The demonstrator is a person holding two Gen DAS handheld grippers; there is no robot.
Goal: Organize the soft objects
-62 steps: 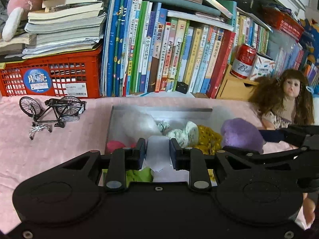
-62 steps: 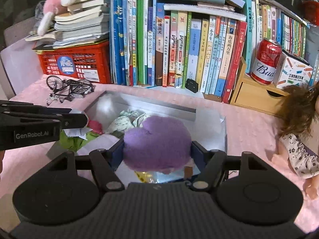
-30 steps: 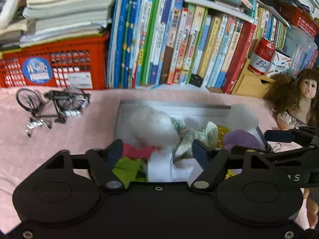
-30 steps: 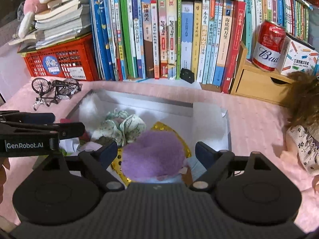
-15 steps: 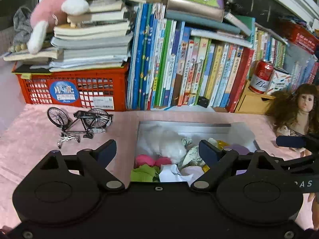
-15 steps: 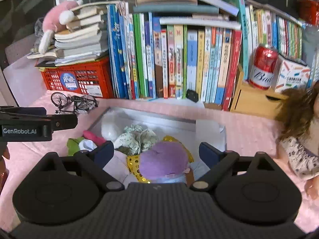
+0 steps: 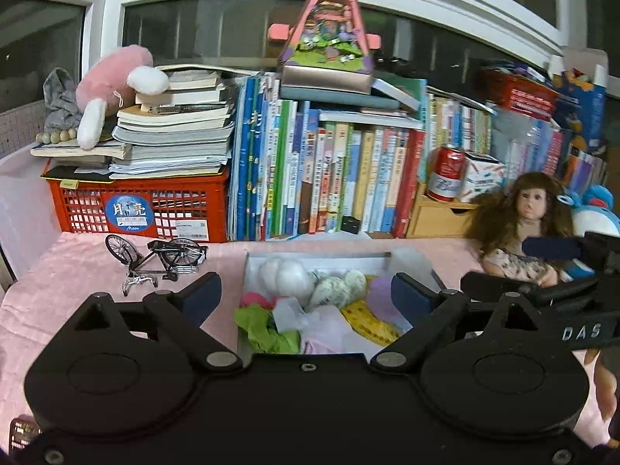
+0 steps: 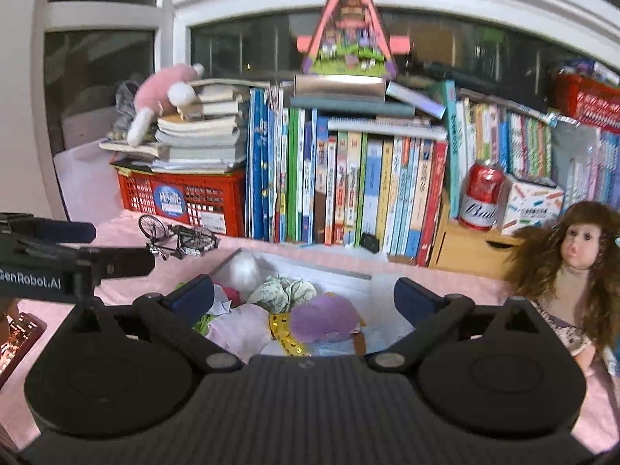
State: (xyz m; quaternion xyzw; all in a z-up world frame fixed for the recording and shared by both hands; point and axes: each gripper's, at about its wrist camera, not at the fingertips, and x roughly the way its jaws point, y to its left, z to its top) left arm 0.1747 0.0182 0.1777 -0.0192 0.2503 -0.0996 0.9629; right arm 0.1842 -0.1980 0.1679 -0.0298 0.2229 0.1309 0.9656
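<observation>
A white box point(image 7: 317, 261) on the pink cloth holds soft things: a white fluffy ball point(image 7: 285, 279), a green cloth point(image 7: 263, 327), a floral cloth point(image 7: 341, 285) and a white piece point(image 7: 288, 316). In the right wrist view the box point(image 8: 341, 273) also shows a purple plush point(image 8: 323, 319) lying on a yellow sequin cloth point(image 8: 285, 335). My left gripper point(image 7: 306, 298) is open and empty, held above and in front of the box. My right gripper point(image 8: 304, 296) is open and empty, likewise raised over the box's near side.
A model bicycle point(image 7: 155, 257) stands left of the box. A red crate point(image 7: 135, 205) with stacked books and a row of books point(image 7: 329, 186) line the back. A doll point(image 7: 523, 236) sits at the right by a wooden drawer point(image 8: 465, 250) with a red can point(image 8: 480, 203).
Both grippers let go of their loads, the white piece and the purple plush, which now lie in the box. Both grippers opened wide and drew back and up from the box.
</observation>
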